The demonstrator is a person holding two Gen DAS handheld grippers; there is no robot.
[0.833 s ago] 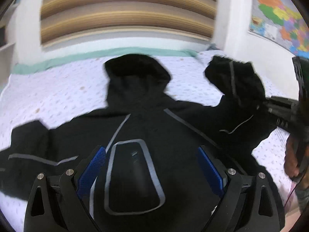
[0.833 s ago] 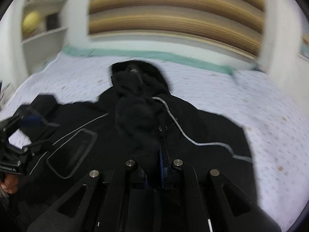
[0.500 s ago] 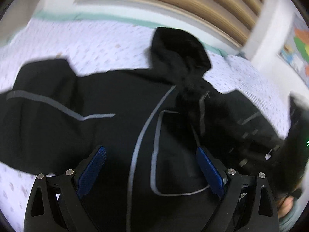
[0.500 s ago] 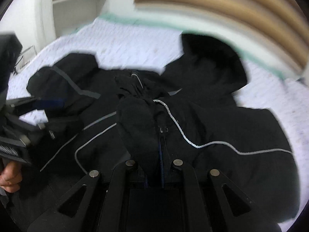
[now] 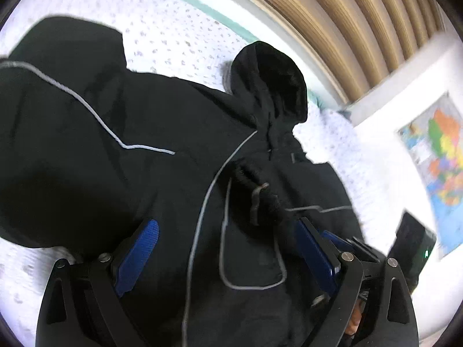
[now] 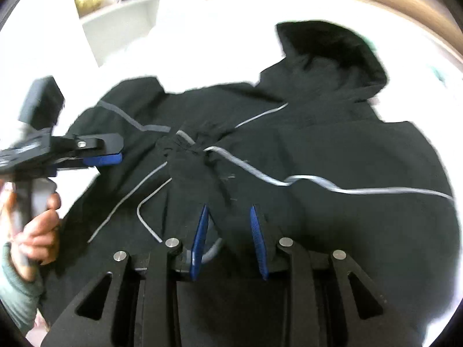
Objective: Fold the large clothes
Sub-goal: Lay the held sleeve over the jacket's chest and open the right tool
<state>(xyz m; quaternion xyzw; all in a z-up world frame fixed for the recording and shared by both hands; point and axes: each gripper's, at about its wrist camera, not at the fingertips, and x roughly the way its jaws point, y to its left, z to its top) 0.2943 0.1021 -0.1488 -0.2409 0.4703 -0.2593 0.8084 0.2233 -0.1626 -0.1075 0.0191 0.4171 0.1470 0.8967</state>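
A black hooded jacket (image 5: 150, 179) with thin grey piping lies spread on the bed, hood (image 5: 272, 84) toward the headboard. Its right sleeve (image 5: 260, 199) lies folded across the chest. My left gripper (image 5: 228, 248) is open and empty, hovering over the jacket's lower front. In the right wrist view the jacket (image 6: 332, 150) fills the middle. My right gripper (image 6: 228, 231) has its blue pads parted, with the folded sleeve (image 6: 196, 167) lying loose between and ahead of them. The left gripper (image 6: 101, 156) shows at the left of that view.
The bed has a white dotted sheet (image 5: 179, 37) and a slatted wooden headboard (image 5: 332, 29). A coloured map (image 5: 439, 150) hangs on the right wall. A white shelf (image 6: 121, 20) stands left of the bed. The person's hand (image 6: 37, 231) holds the left gripper's handle.
My right gripper carried the sleeve across the chest and opened, letting it go. Both grippers have swung left over the jacket; the left one stayed open.
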